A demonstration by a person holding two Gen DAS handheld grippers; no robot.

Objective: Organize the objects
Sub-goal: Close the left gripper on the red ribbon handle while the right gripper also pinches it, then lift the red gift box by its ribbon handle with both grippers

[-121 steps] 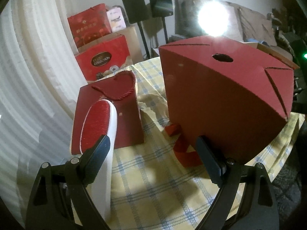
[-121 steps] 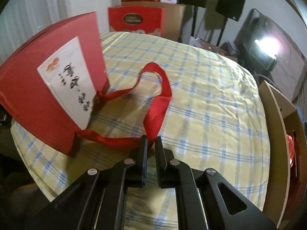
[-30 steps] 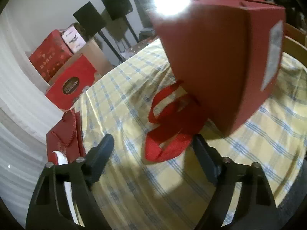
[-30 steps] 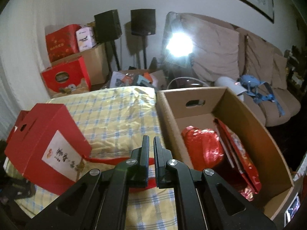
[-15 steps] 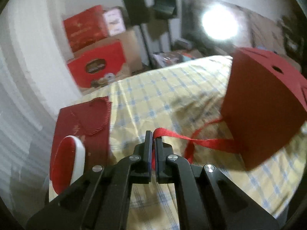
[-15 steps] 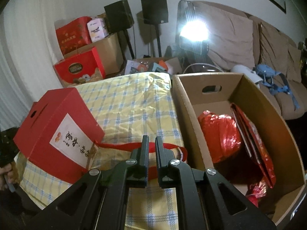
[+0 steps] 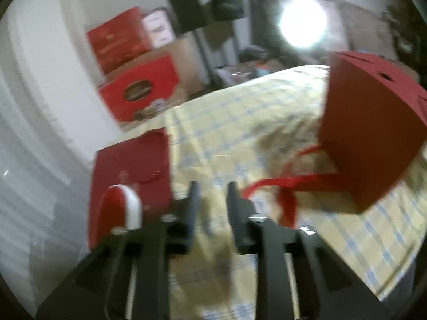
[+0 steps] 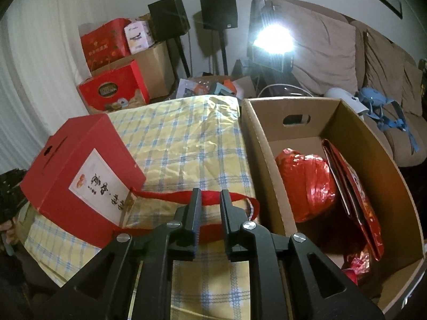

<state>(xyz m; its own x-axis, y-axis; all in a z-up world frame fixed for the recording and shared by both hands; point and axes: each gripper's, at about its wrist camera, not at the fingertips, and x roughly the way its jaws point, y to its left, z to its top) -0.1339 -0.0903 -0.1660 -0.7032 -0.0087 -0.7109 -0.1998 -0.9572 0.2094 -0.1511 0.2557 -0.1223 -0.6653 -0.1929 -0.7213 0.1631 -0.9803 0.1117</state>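
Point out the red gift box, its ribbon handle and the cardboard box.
red gift box (image 8: 80,170): right wrist view, labelled side face.
ribbon handle (image 8: 170,196): right wrist view, upper strand.
cardboard box (image 8: 260,144): right wrist view, left wall.

No legible text (box label (image 8: 102,180) brushwork unreadable)

On the table (image 8: 186,138) before you, the gift box (image 8: 80,170) sits left, its ribbon (image 8: 170,196) trailing right toward the cardboard carton (image 8: 373,144) beside the table, which holds a foil bundle (image 8: 307,181) and a flat packet (image 8: 355,192).

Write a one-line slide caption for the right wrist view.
Open right gripper above red ribbon handle of red cardboard gift box.
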